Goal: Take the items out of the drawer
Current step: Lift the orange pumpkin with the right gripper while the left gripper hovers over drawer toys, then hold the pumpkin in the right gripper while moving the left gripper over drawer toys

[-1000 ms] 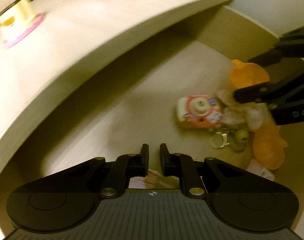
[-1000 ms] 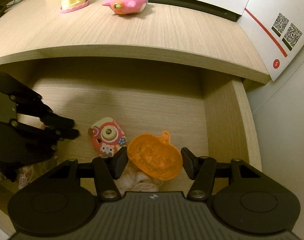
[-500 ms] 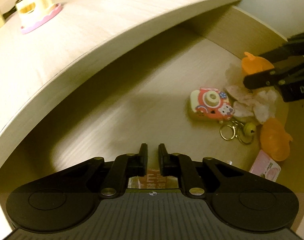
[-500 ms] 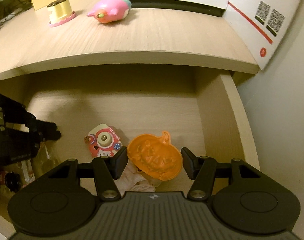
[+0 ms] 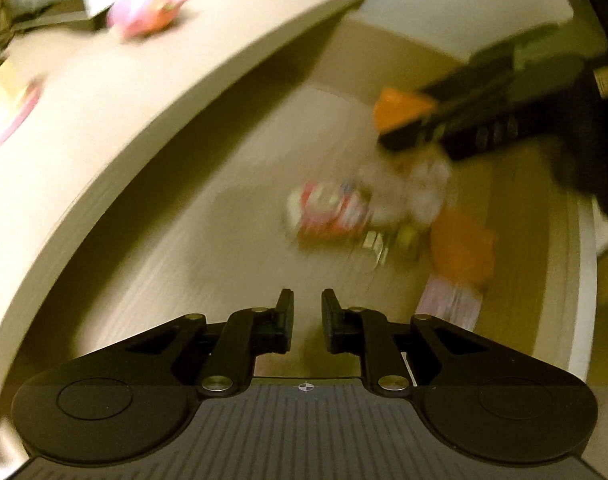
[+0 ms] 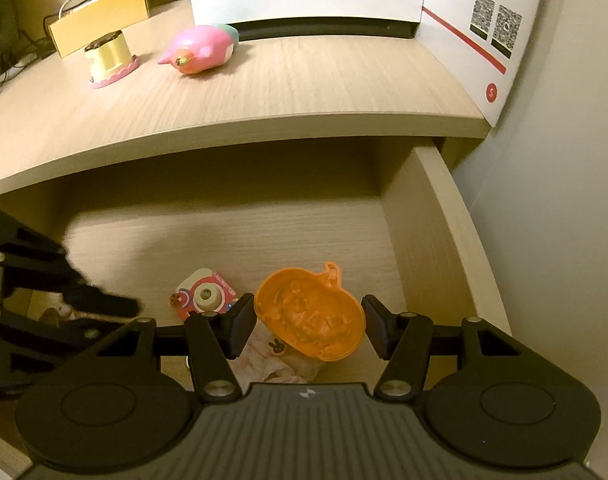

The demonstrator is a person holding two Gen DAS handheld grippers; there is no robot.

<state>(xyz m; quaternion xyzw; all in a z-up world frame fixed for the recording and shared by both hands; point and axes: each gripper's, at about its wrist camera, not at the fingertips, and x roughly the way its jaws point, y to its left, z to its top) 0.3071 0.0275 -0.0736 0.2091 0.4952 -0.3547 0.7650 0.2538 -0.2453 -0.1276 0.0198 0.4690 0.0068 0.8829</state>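
The orange pumpkin (image 6: 310,316) sits between the jaws of the right gripper (image 6: 306,330), held at a middling width. Its left edge touches the left jaw; a sliver of gap shows at the right jaw, so a firm clamp cannot be told, though the pumpkin appears raised above the drawer (image 6: 440,240) floor. Just below it, nearer the gripper body, lies a pale cloth (image 6: 282,364) with a small rabbit mark. Just left of the left jaw lies a toy camera (image 6: 204,290), red and white, flat on the drawer floor.

Further left, the left gripper (image 5: 307,312) reaches into the same drawer, its jaws narrow and opening, with nothing between them. Its view is blurred; ahead and to the right of its jaws lie the camera, a keyring (image 5: 378,246), a second orange piece (image 5: 462,250) and a pink packet (image 5: 450,304).

Beyond both grippers, on the desk (image 6: 264,92) above the drawer, stand a pink toy (image 6: 200,50), a small yellow cake toy (image 6: 108,58), a yellow box (image 6: 100,18) and a white box (image 6: 464,20) with printed codes.
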